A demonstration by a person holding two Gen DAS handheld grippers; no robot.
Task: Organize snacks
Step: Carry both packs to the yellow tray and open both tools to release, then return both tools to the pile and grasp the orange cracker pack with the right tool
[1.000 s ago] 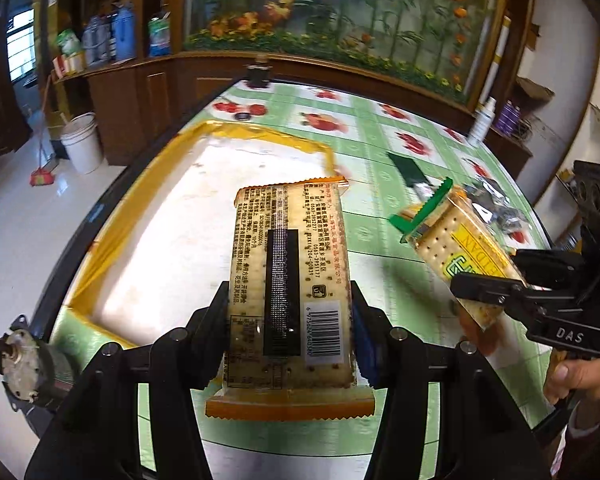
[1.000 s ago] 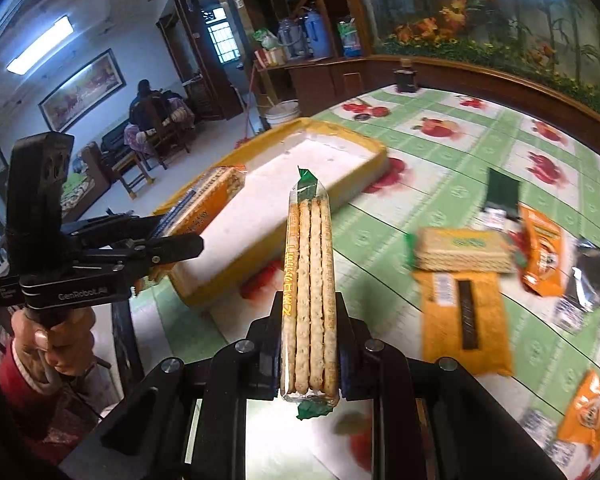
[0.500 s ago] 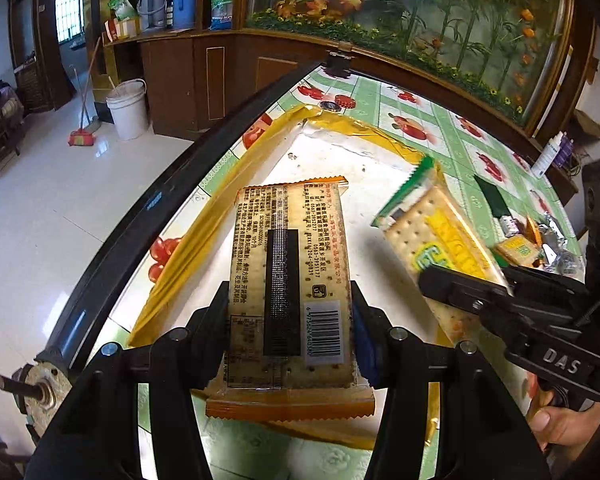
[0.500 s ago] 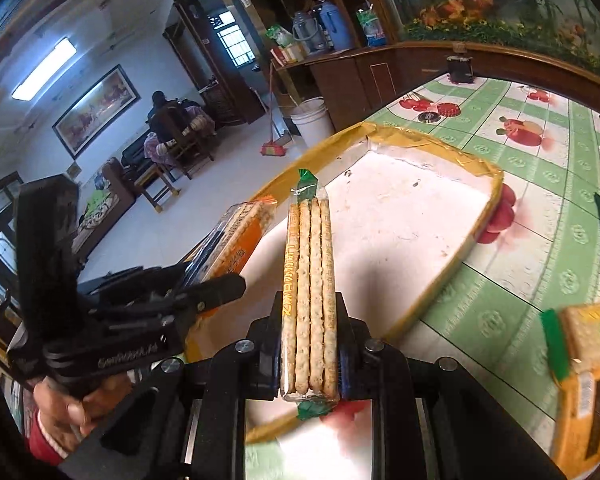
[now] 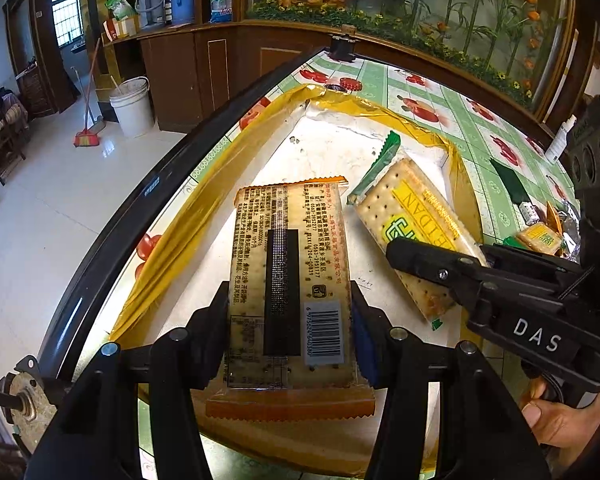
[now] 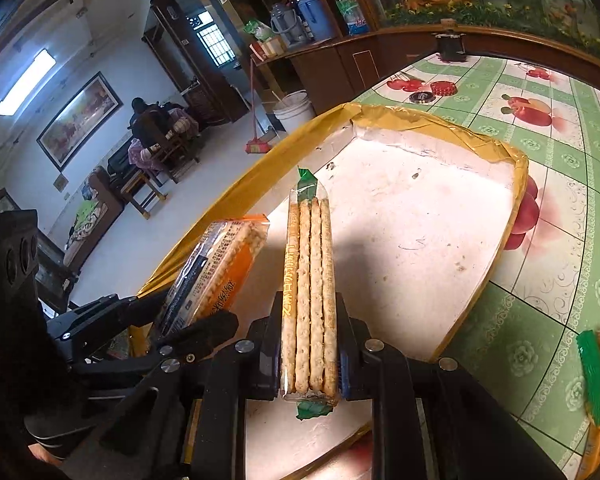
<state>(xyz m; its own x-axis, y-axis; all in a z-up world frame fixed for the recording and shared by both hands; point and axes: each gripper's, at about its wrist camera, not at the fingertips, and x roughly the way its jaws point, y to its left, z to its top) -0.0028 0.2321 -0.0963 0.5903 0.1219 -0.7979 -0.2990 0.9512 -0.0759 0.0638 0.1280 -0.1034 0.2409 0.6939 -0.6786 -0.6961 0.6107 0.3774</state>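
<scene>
The left tool (image 5: 288, 320) is clamped across the width of an orange-edged cracker pack (image 5: 288, 276), label side up, its pads pressing the long sides near the barcode end. The right tool (image 6: 310, 344) is closed tight on a green-ended cracker pack (image 6: 310, 280), gripping its flat faces so the pack stands on edge. Both packs hang over the tray (image 6: 440, 120), a shallow white box rimmed in glossy yellow tape, which sits on the worktop (image 6: 560, 160) covered in a green, fruit-printed cloth.

Each pack looks light and fairly stiff, a thin clear film wrapped round a stack of square crackers. The film is likely slippery and the crackers brittle, so a firm squeeze could crack them; holding near the middle of the long sides, as the left tool does, seems the safer grip. The crimped, saw-toothed end seals are floppy and would give poor purchase. The tray floor is matt, scuffed and flat, so a pack laid down there should stay put.
</scene>
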